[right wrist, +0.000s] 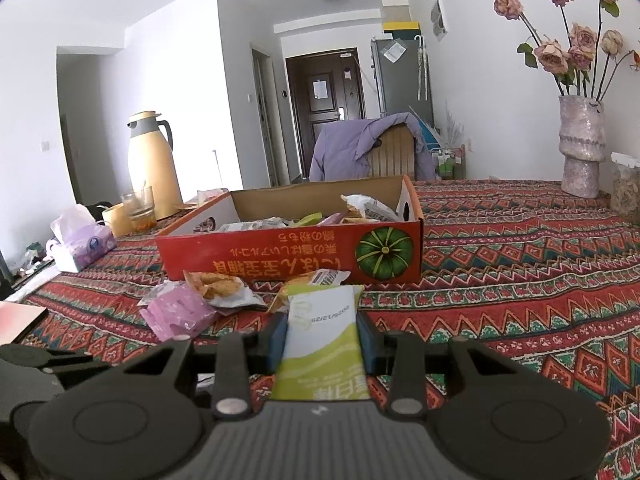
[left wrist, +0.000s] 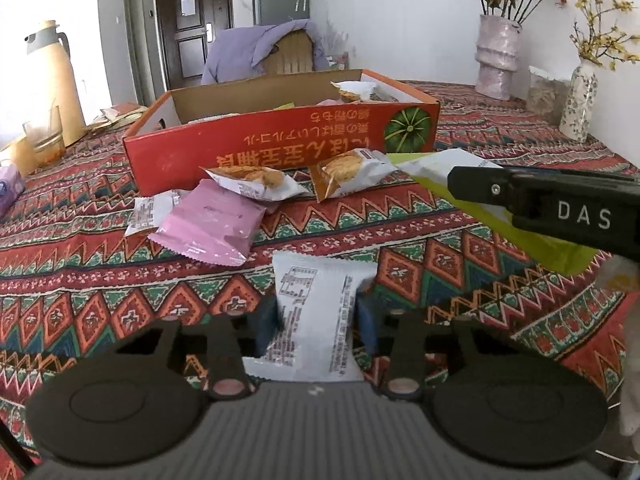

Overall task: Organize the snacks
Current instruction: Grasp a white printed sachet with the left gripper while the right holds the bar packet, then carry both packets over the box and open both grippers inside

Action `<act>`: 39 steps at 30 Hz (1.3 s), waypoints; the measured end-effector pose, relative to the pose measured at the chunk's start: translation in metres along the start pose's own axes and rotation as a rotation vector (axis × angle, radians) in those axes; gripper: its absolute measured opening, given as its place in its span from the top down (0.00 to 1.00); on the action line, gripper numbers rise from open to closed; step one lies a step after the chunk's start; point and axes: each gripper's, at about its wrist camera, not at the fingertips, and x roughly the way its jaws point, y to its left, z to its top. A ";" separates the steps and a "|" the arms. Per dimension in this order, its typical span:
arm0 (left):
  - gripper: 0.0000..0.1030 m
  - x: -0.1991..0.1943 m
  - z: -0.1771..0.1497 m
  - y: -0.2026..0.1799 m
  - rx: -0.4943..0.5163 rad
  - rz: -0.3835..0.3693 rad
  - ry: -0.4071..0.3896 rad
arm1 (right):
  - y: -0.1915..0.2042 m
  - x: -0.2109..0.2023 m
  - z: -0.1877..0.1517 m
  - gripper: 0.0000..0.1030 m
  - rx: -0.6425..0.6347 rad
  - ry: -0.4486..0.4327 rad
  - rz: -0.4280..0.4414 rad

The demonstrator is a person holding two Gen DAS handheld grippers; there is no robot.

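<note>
Box [left wrist: 280, 136] sits mid worktop [left wrist: 500, 128], snack packets in it. More packets [left wrist: 216, 220] lie on worktop just before box, at 6 o'clock. Flask [right wrist: 152, 164] w/ glass [right wrist: 140, 208] at box's 10; vase [right wrist: 582, 144] at 2. Chair [right wrist: 384, 152] behind, 12.

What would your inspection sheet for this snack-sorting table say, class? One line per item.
Surface: patterned tablecloth, covering the table.
Job's things: open orange box already holding several snacks; pink packet and two biscuit packets lying loose in front of it.
Clutter: yellow flask, glass, tissue pack, vase of roses.
Grippers: left hand-held gripper shut on white packet; right hand-held gripper shut on green packet.
Cables: nothing seen.
Surroundings: chair draped with purple jacket, dark door behind.
</note>
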 end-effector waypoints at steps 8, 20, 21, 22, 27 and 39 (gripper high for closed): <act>0.60 -0.011 0.009 0.009 -0.032 -0.007 -0.040 | 0.003 -0.001 0.007 0.65 -0.004 -0.017 -0.003; 0.60 -0.032 0.066 0.031 -0.074 0.008 -0.199 | 0.017 0.006 0.043 0.65 -0.046 -0.107 -0.014; 0.60 -0.033 0.072 0.034 -0.078 0.014 -0.215 | 0.018 0.007 0.048 0.65 -0.049 -0.115 -0.016; 0.60 -0.033 0.077 0.035 -0.080 0.019 -0.225 | 0.020 0.009 0.052 0.65 -0.053 -0.123 -0.016; 0.60 -0.029 0.099 0.043 -0.089 0.037 -0.260 | 0.025 0.020 0.076 0.65 -0.074 -0.161 -0.016; 0.60 0.009 0.140 0.074 -0.153 0.070 -0.287 | 0.036 0.077 0.121 0.65 -0.100 -0.174 -0.028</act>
